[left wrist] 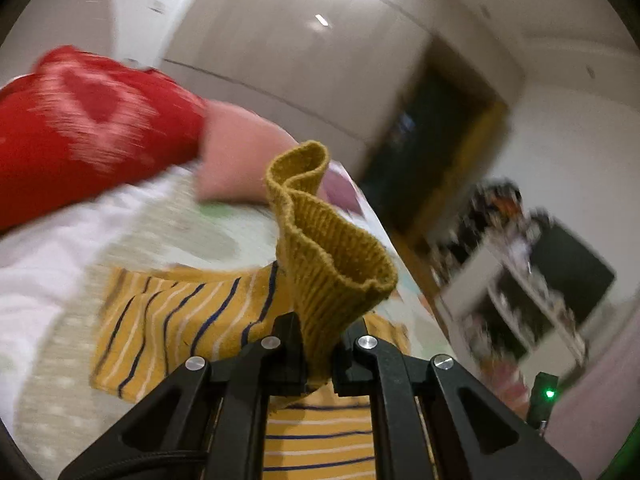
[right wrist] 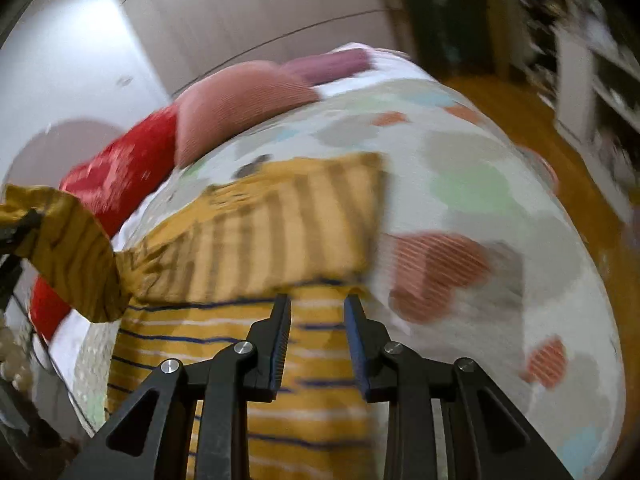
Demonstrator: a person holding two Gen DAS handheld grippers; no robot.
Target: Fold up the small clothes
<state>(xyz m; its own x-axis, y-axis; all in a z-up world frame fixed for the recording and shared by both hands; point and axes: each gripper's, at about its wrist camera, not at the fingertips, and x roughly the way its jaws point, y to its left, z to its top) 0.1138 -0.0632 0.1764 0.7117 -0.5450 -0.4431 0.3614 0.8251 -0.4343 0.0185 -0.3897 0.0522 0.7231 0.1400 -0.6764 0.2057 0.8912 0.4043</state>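
Gripping item: left gripper (left wrist: 318,354), lower centre of the left wrist view, its jaws closed on the mustard ribbed cuff (left wrist: 326,248) of a small garment; the cuff stands up in wavy folds above the fingers.

Garment body: yellow striped top (left wrist: 176,320), navy and white lines, lying flat on the patterned bedspread (left wrist: 168,232) at lower left of that view; in the right wrist view it fills the lower centre, with a folded-over panel above it, blurred.

Right gripper (right wrist: 318,340): lower centre of its own view, jaws parted a moderate gap, holding nothing, positioned over the striped fabric; contact with the cloth cannot be told.

Other cloth: red knit piece (left wrist: 80,120), upper left; pink ribbed piece (right wrist: 236,96) and what looks like a purple piece (right wrist: 332,64) at the bedspread's far edge, top centre.

Background: shelving unit (left wrist: 520,280), right side, blurred.
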